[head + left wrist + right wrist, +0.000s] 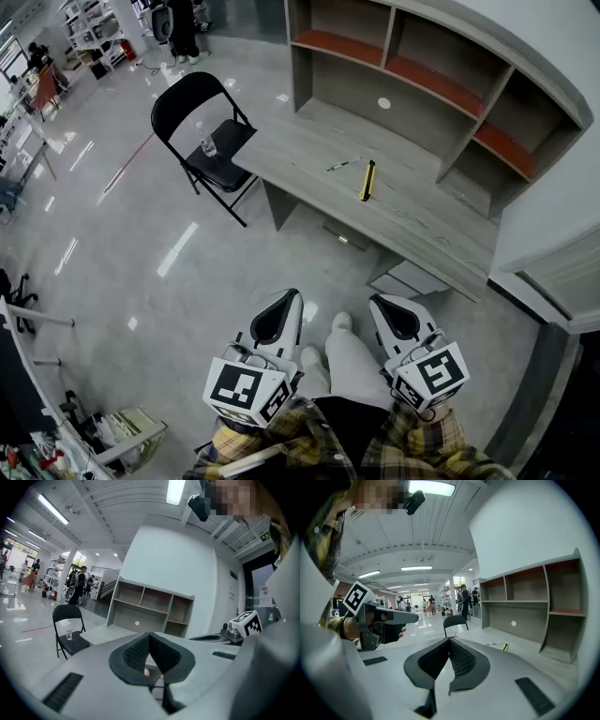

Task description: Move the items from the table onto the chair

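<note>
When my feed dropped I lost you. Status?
Left gripper, right gripper shut, empty. Pen, yellow tool on table; bottle on chair. Nothing in the way.

No lettering is legible; the green sign (265, 536) overhead is too small to read

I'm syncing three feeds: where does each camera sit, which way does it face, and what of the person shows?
Head view: on the person's head, steeply down at desk and folding chair; shows left claw, right claw, plaid sleeves, legs.
Left gripper view: on the left gripper, along its shut claw toward folding chair and shelves; right gripper's marker cube shows.
Right gripper view: on the right gripper, along its shut claw toward the desk; left hand shows.
Shared: all three see the folding chair.
</note>
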